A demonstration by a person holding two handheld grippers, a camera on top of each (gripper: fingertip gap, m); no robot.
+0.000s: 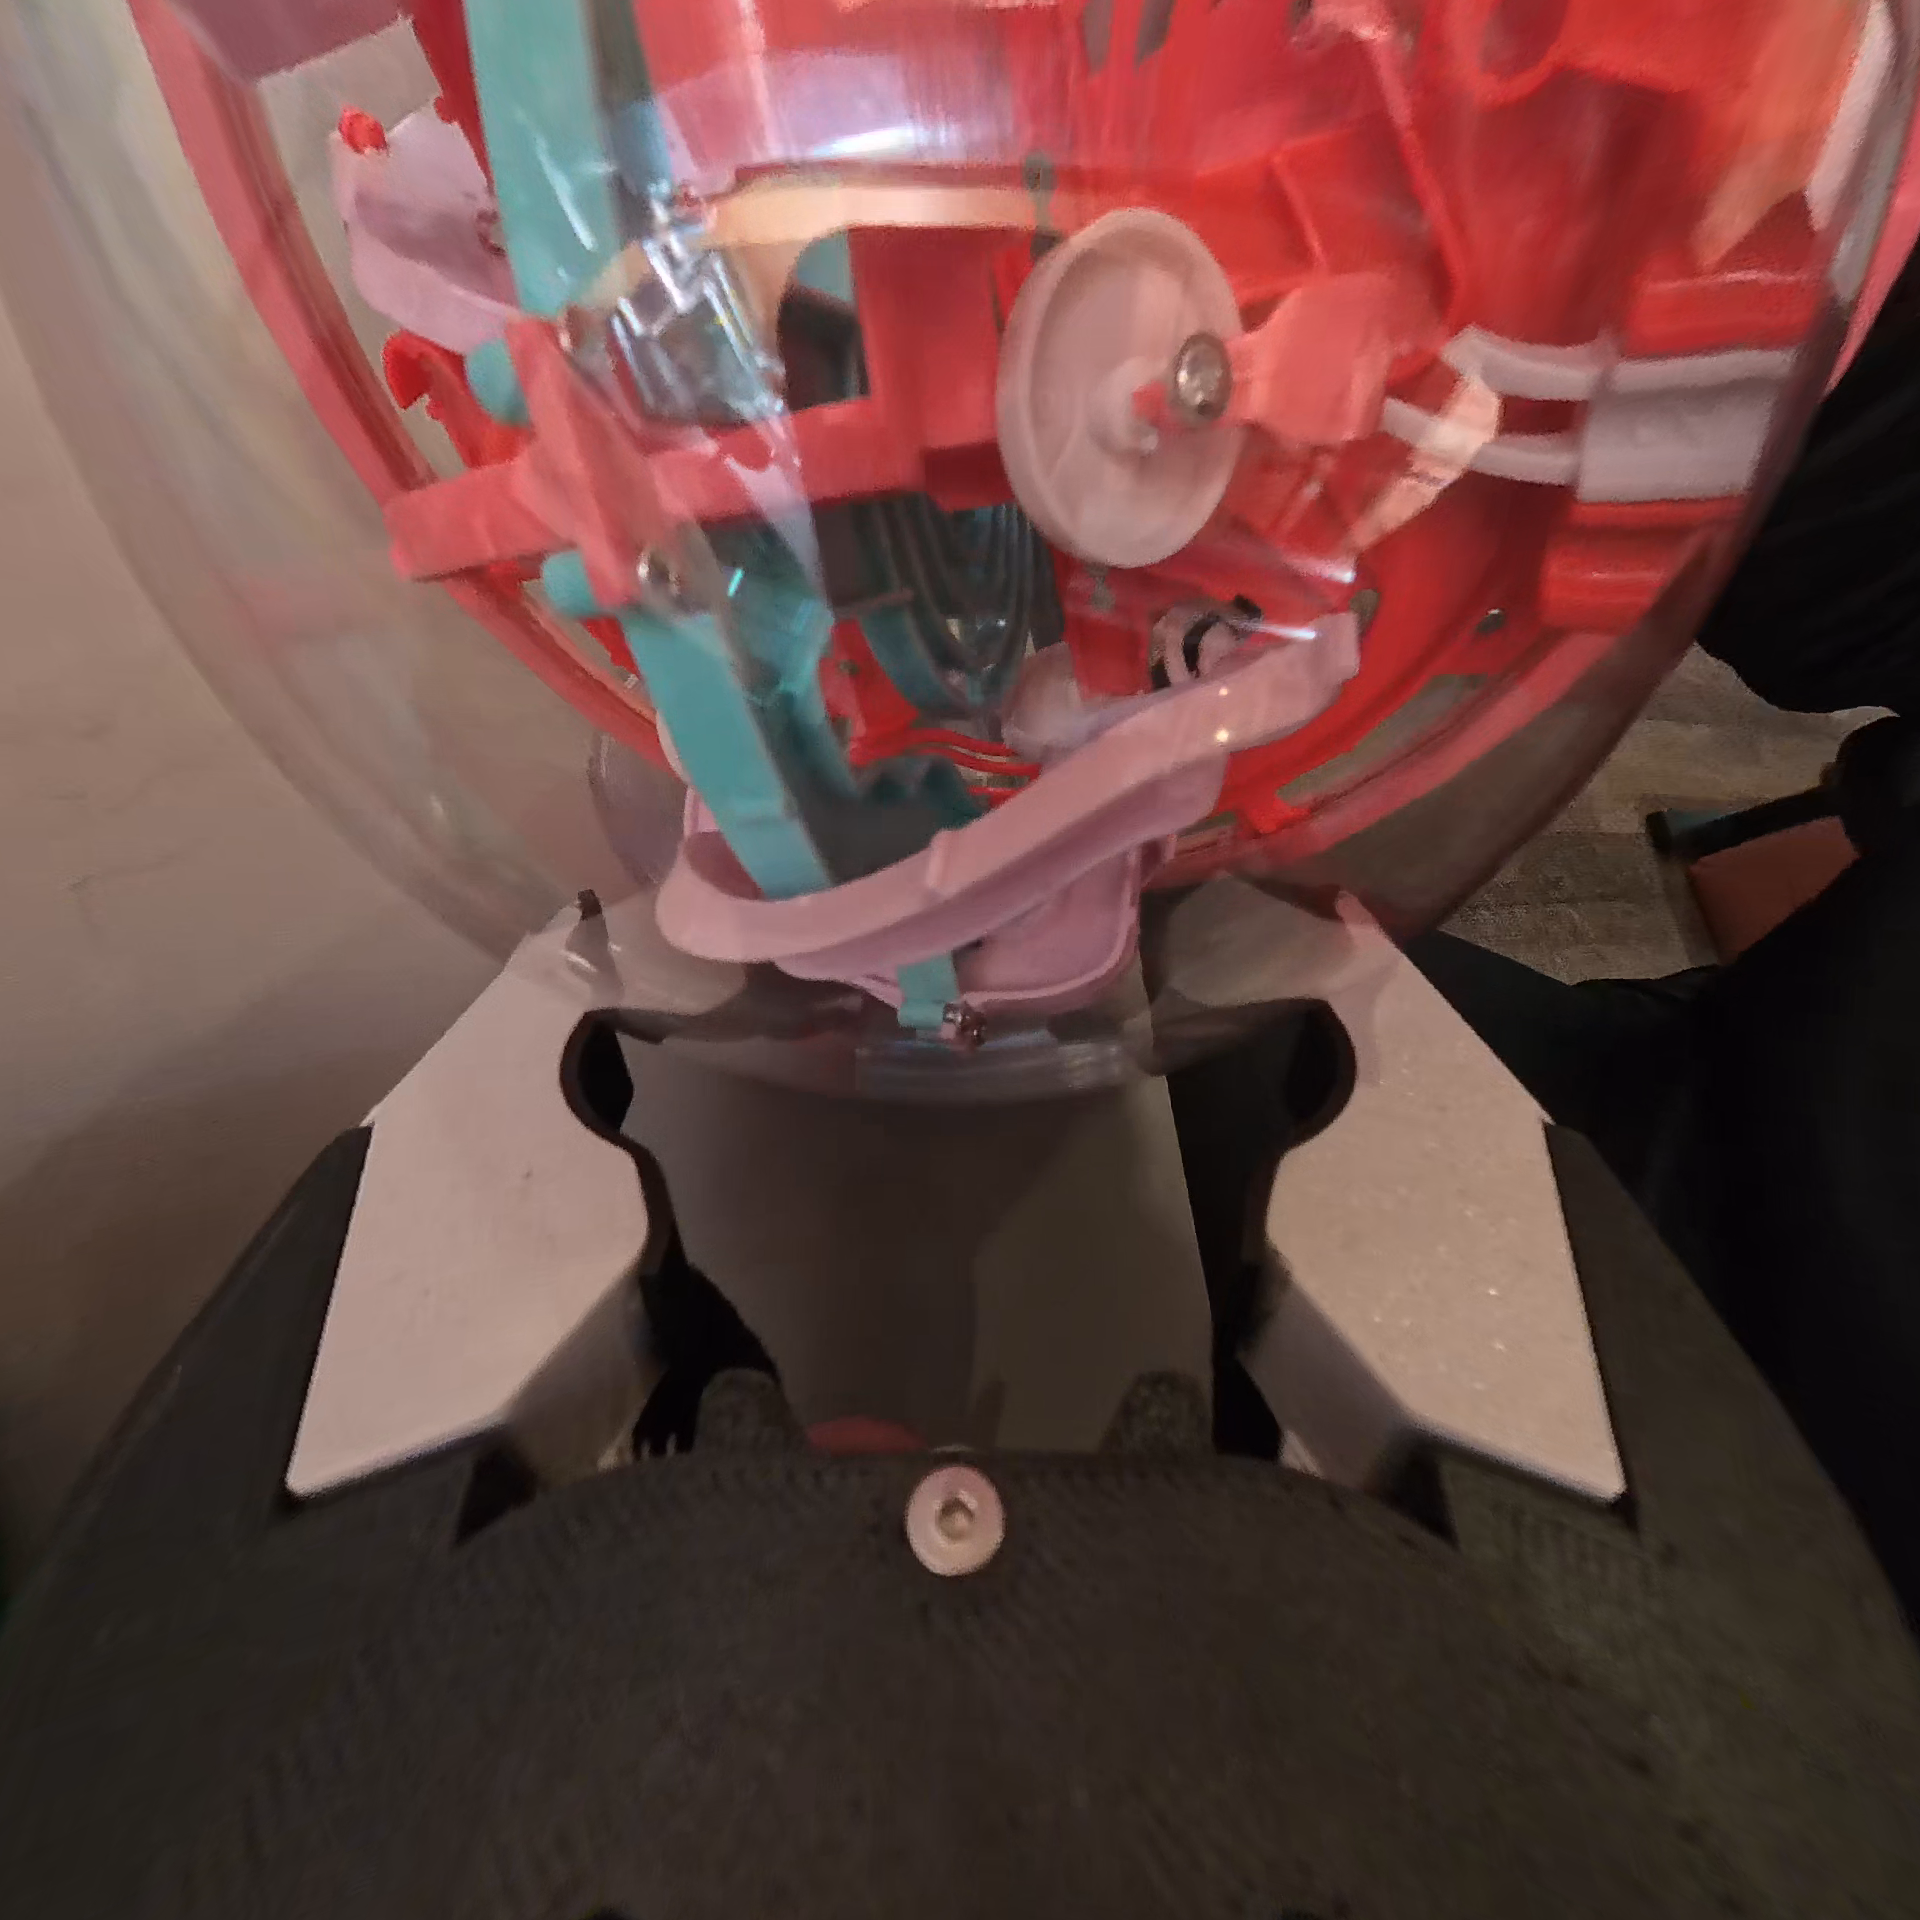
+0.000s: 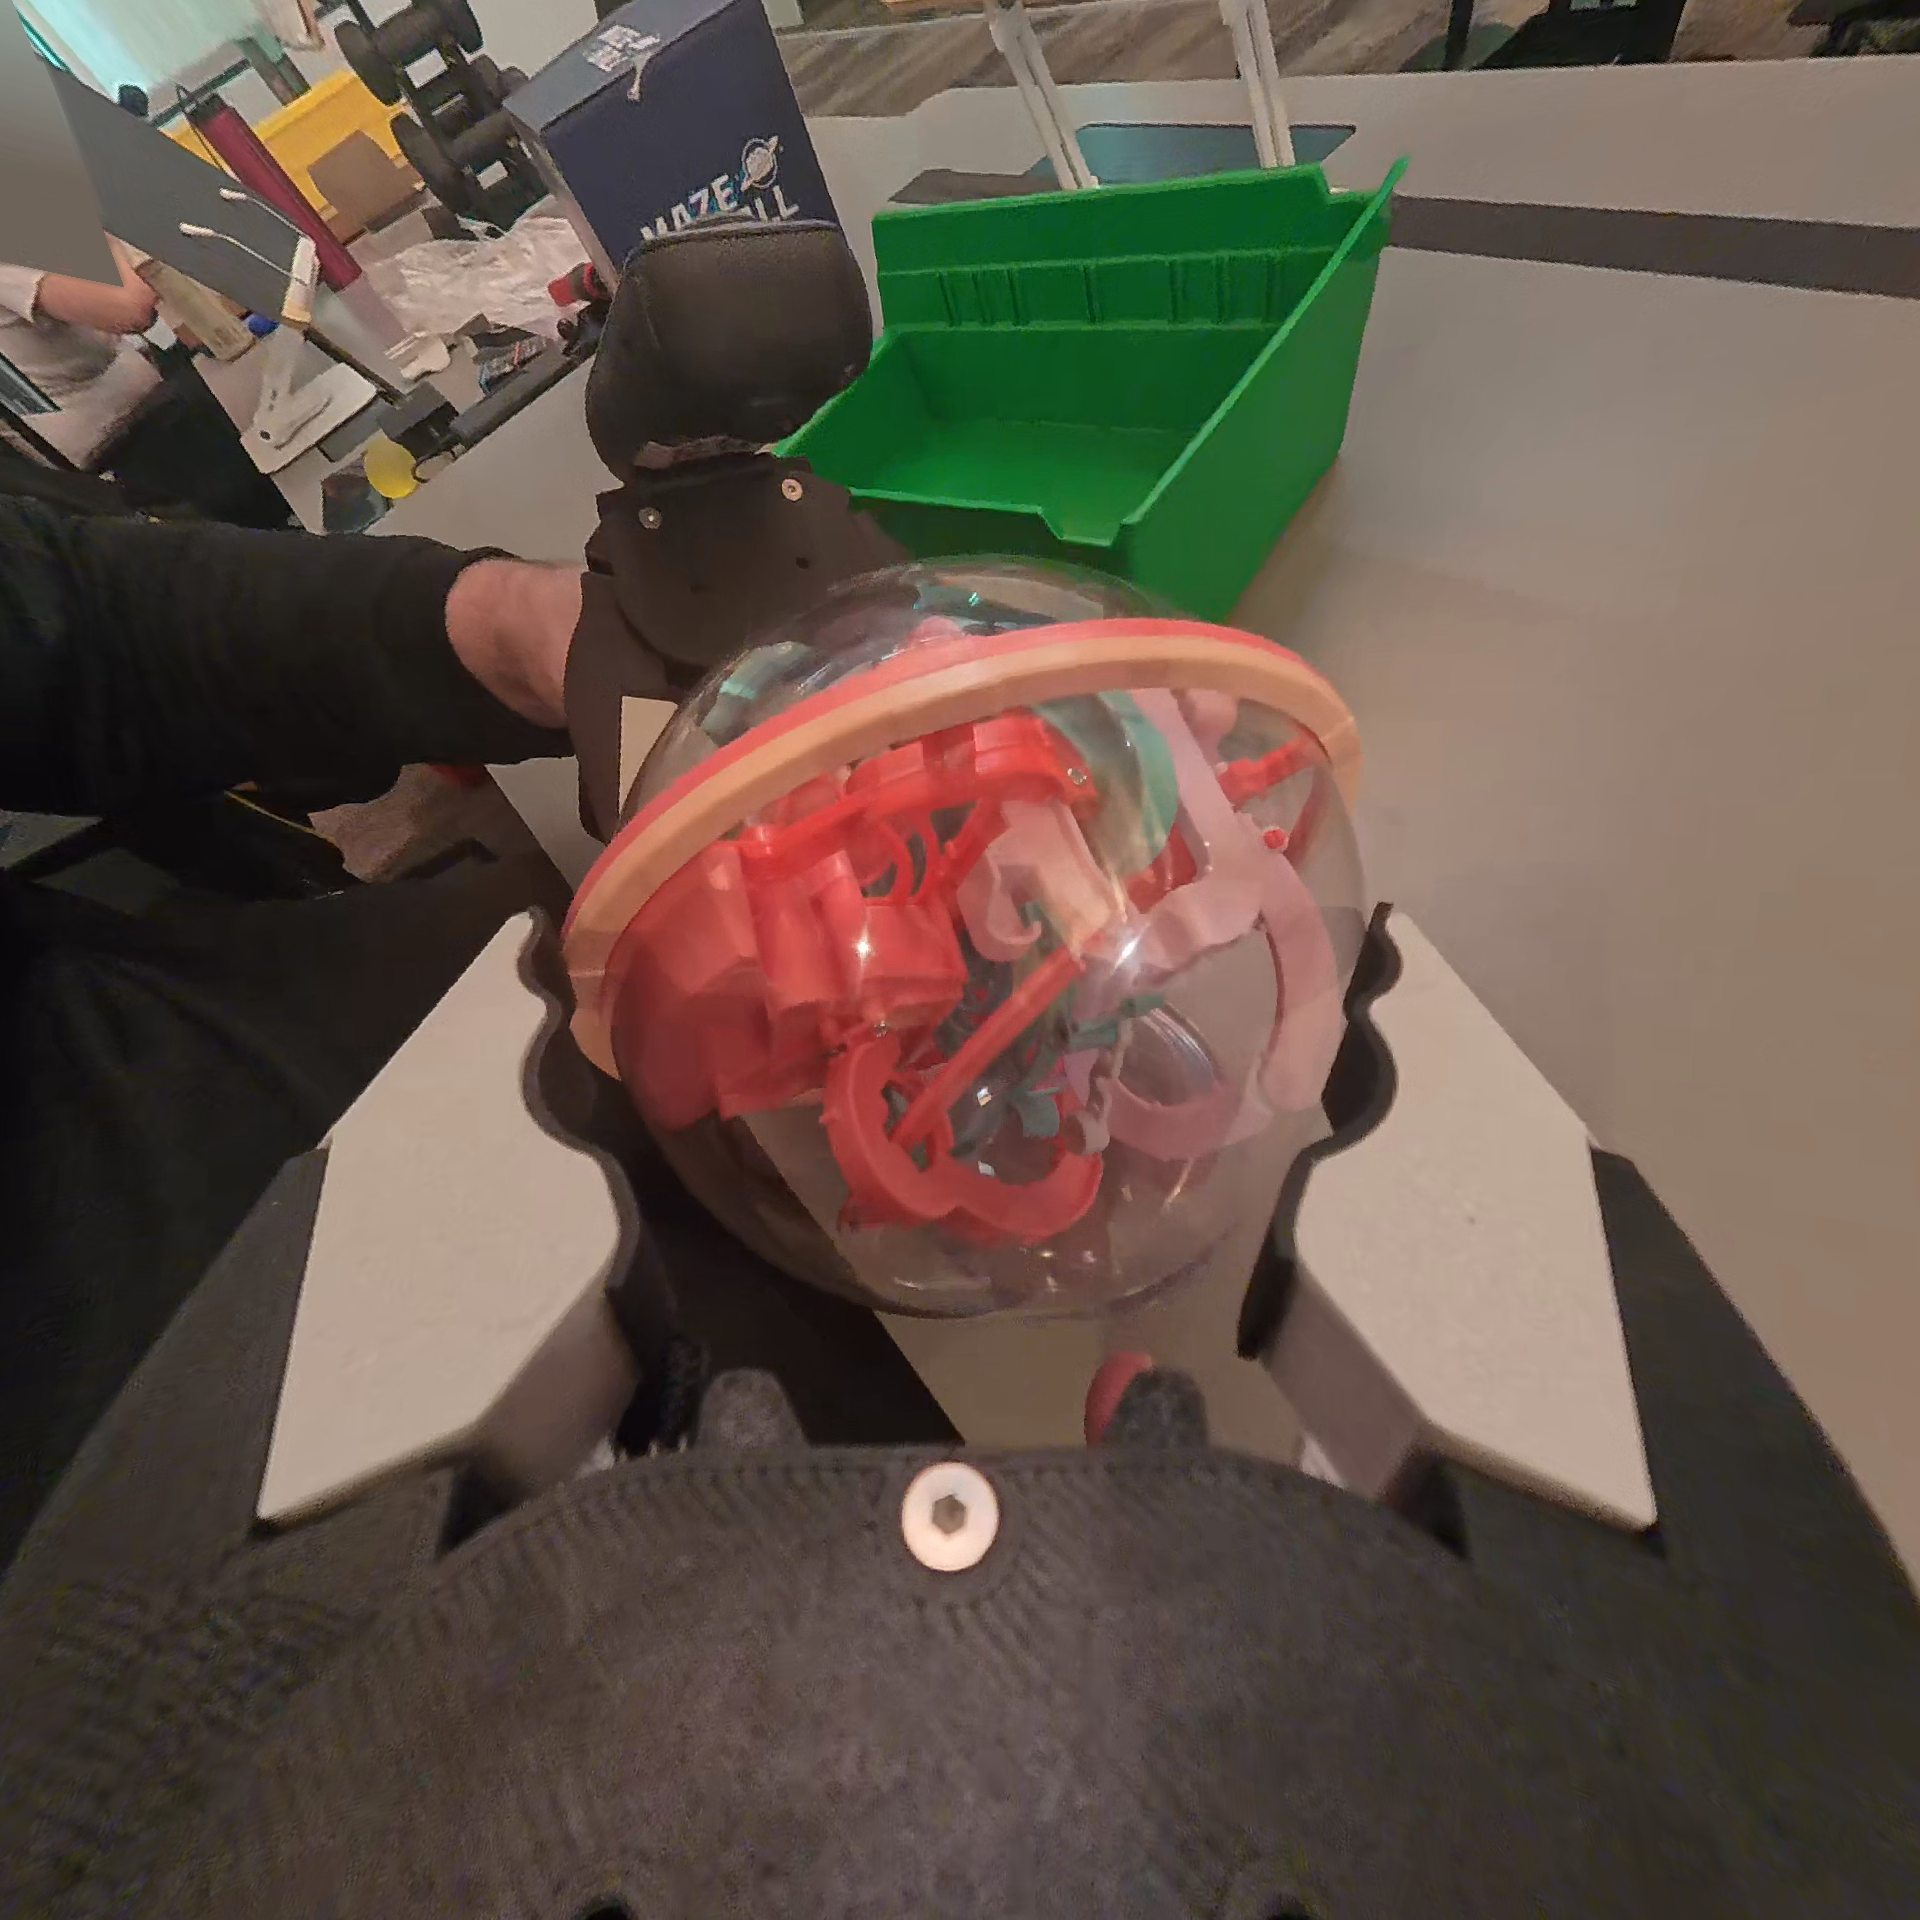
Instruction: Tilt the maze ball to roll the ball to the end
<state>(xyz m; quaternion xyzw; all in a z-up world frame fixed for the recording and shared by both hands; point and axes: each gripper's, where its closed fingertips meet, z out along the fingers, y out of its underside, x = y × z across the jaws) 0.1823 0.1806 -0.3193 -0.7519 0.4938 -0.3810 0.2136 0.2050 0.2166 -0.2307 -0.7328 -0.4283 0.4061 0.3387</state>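
The maze ball (image 2: 966, 935) is a clear sphere with red, pink and teal tracks inside and a red-and-cream band around it. My right gripper (image 2: 961, 966) is closed on its sides, both fingers touching the shell, and holds it above the table. My left gripper (image 2: 707, 582) meets the ball from the far side. In the left wrist view the ball (image 1: 1039, 468) fills the top, with its lower part wedged between the tips of my left gripper (image 1: 961, 935). I cannot make out the small rolling ball inside.
A green plastic bin (image 2: 1340, 343) stands on the grey table (image 2: 1610, 727) behind the ball. A dark blue box (image 2: 686, 156) stands behind my left gripper. A person's hand (image 2: 520, 634) in a black sleeve holds the left gripper. Cluttered benches lie far left.
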